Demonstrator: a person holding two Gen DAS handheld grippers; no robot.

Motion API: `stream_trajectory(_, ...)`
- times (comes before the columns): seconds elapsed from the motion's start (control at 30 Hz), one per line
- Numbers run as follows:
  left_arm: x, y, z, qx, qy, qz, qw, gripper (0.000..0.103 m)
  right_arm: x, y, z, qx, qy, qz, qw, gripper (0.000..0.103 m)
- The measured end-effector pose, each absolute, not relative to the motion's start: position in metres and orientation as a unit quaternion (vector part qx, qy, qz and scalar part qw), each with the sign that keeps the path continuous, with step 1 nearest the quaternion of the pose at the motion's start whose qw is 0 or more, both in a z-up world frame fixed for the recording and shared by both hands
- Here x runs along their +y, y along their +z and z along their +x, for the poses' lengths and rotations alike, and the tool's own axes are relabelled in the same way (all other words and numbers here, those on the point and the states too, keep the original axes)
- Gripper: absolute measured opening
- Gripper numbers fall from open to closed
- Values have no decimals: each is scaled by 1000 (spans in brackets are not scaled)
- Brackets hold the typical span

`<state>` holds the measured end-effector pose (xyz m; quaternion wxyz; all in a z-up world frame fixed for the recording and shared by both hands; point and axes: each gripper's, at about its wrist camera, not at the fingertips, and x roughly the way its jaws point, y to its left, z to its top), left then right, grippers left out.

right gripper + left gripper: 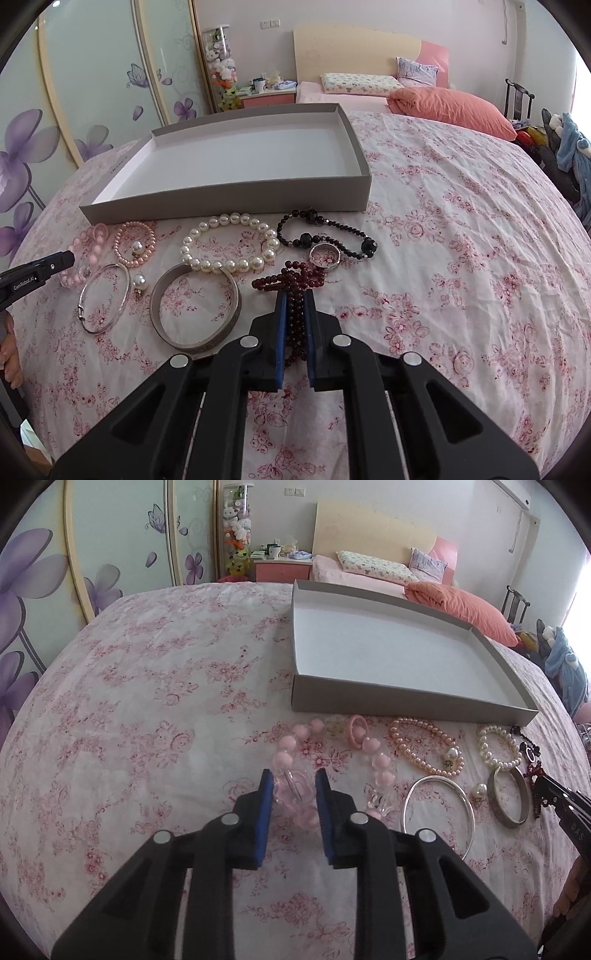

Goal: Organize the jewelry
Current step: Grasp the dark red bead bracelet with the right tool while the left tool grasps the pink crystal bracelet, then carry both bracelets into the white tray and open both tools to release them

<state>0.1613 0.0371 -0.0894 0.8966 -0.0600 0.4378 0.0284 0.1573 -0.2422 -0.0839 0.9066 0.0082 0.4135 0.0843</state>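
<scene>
On the flowered bed (461, 221) lay one shallow grey box (229, 195) and, in a row just in front of its near wall, the jewelry: one pink bead bracelet (325, 753), one peach pearl bracelet (135, 240), one white pearl bracelet (231, 243), one black bead bracelet (328, 236), one dark red bead bracelet (295, 284), one thin silver bangle (105, 299), one wide silver bangle (195, 306), one small ring (324, 256) and two loose pearl earrings (140, 282). The left hand-held gripper (293, 779) had its blue pads against the clear pink beads at the near end of the pink bracelet, pinching it where it lay. The right hand-held gripper (295, 299) was pressed together on the dark red strand, which ran between its pads. Only the left wrist view showed the pink bracelet whole, along with a small pink ring (357, 728) beside it; only the right wrist view showed the black bracelet and the small ring in full, and the cloth to the right of them. The box interior held nothing, its walls were low, and wide cloth lay free on the left of the pink bracelet and on the right of the black one; the bangles sat close between the two hand-held grippers.
</scene>
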Motion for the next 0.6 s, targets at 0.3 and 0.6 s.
stream_trajectory(0.3, 41, -68, 140, 402, 10, -72, 913, 23, -247, -65, 149, 374, 96, 27, 922, 9)
stream_trajectory(0.6, 38, -40, 121, 359, -26, -89, 929, 23, -245, -50, 141, 350, 106, 32, 930, 9)
